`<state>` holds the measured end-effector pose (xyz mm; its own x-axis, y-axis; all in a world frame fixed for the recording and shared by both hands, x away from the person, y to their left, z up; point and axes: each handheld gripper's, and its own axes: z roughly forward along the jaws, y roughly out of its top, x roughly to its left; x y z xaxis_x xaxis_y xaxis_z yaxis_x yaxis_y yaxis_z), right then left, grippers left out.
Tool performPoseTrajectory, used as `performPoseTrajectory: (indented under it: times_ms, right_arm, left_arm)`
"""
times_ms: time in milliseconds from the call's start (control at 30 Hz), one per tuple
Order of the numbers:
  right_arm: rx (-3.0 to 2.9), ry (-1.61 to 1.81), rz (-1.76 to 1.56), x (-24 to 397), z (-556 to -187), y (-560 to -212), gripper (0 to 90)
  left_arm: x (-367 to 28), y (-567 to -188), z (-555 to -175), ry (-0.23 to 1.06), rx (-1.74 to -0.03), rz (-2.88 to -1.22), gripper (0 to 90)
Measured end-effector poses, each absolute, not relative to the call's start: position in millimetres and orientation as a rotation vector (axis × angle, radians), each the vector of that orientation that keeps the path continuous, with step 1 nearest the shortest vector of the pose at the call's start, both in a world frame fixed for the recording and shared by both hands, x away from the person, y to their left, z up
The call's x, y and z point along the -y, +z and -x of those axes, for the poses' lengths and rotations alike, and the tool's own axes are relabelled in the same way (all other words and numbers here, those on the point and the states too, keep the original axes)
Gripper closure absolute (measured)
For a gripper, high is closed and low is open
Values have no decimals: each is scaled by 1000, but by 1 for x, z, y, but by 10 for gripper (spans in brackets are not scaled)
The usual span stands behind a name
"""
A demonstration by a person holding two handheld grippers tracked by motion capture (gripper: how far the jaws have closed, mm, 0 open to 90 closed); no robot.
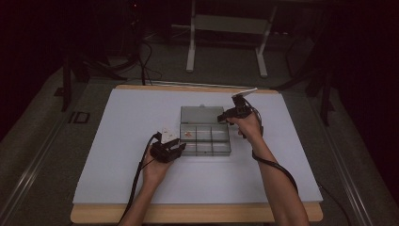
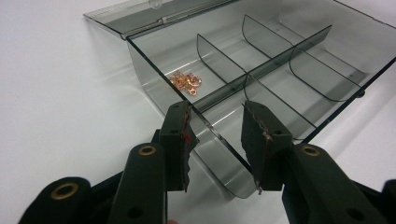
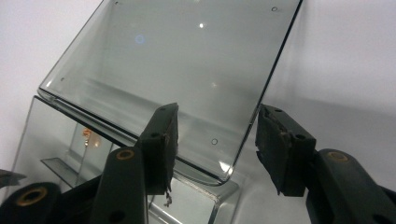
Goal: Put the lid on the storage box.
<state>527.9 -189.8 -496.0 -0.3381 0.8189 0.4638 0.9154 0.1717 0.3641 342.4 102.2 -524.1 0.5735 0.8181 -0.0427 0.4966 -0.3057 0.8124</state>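
A clear grey compartment box (image 1: pixel 205 147) stands at the middle of the white board, its lid (image 1: pixel 201 113) swung open toward the far side. A small heap of copper rings (image 2: pixel 187 81) lies in the near-left compartment of the back row (image 1: pixel 189 135). My left gripper (image 1: pixel 181 147) sits at the box's left front corner. In the left gripper view its jaws (image 2: pixel 217 107) stand open, with the box's curved corner wall (image 2: pixel 219 154) running between them untouched. My right gripper (image 1: pixel 222 117) is at the lid's right edge. Its jaws (image 3: pixel 217 109) stand open on either side of the lid's corner (image 3: pixel 177 60).
The white board (image 1: pixel 122 141) lies on a wooden table whose front edge (image 1: pixel 188 214) runs along the bottom. Cables trail from both grippers toward the person. A white metal stand (image 1: pixel 226 37) and dark cables are on the floor beyond the table.
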Motion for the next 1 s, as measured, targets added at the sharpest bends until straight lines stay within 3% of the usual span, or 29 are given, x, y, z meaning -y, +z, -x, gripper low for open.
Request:
performPoseTrajectory:
  times_ms: [500,1000]
  right_arm:
    - [2276,-966,1673,192,-526,-498,533]
    - [2417,-1161,1617,199,-510,-492,677]
  left_arm:
    - [-102,-523,-343,492,-1052,-1975,646]
    - [-102,-523,-343,494,-1052,-1975,646]
